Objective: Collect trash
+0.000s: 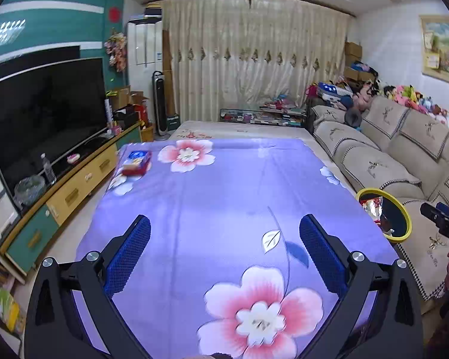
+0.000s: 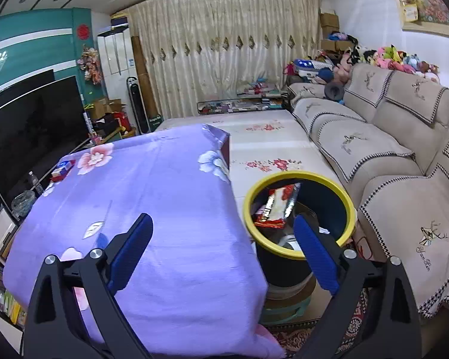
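A dark bin with a yellow rim (image 2: 296, 176) stands right of the table, between it and the sofa; a red and white wrapper (image 2: 277, 206) and other trash lie inside. The bin's yellow rim (image 1: 408, 218) also shows at the right of the left wrist view. A red and blue packet (image 1: 136, 162) lies at the table's far left corner, seen small as the packet (image 2: 63, 169) in the right wrist view. My left gripper (image 1: 224, 232) hangs open and empty over the purple flowered cloth (image 1: 224, 185). My right gripper (image 2: 223, 232) is open and empty, over the table's right edge beside the bin.
A TV (image 1: 42, 119) on a low yellow and teal cabinet (image 1: 74, 191), with a water bottle (image 1: 48, 169), runs along the left. A beige sofa (image 2: 389, 155) lines the right. Curtains and clutter fill the far end. The other gripper's black body (image 1: 443, 221) shows at right.
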The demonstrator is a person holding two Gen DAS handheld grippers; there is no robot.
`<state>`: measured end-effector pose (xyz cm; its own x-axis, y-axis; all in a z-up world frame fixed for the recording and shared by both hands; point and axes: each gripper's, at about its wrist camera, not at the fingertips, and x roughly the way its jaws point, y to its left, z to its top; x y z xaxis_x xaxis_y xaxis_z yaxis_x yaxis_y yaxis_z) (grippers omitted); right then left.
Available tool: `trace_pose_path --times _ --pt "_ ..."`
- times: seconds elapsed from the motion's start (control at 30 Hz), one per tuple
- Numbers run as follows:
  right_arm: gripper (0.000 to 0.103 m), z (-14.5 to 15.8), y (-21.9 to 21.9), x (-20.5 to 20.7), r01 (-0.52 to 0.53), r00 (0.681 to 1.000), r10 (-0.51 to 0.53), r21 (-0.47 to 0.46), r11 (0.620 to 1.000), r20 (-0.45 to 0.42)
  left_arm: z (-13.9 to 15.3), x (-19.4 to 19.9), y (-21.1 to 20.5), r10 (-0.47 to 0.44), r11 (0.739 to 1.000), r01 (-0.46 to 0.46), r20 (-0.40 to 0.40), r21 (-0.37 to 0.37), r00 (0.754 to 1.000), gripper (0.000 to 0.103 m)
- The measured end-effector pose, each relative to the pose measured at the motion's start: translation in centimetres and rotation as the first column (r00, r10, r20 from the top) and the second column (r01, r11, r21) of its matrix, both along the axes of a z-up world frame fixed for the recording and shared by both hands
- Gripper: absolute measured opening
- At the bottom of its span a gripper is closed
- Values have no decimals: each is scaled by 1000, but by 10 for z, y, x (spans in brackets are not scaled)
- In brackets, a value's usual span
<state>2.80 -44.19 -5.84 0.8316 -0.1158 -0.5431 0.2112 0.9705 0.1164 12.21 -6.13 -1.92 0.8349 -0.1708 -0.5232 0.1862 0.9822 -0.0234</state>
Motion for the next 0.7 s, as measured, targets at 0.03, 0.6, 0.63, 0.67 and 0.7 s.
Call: trace_pose_path --times 0.03,0.6,0.63,0.67,0.7 --pt "91 2 5 0 -5 1000 5 -5 1000 3 -1 -4 7 7 1000 -7 -1 -7 1000 98" --pt "92 1 20 -9 -10 1000 10 -19 1000 -1 -7 -21 10 34 999 -34 -4 -15 999 98" --pt "92 0 20 -9 -10 1000 10 -18 1000 -2 -8 -21 10 34 999 -34 -4 -16 999 98" --pt "92 0 20 -9 -10 1000 10 -19 1000 -2 -8 -21 10 33 999 -33 -4 -15 999 98" --pt "92 0 20 -9 -9 1000 9 -19 1000 -2 -8 -21 9 32 999 -32 -3 -14 999 98"
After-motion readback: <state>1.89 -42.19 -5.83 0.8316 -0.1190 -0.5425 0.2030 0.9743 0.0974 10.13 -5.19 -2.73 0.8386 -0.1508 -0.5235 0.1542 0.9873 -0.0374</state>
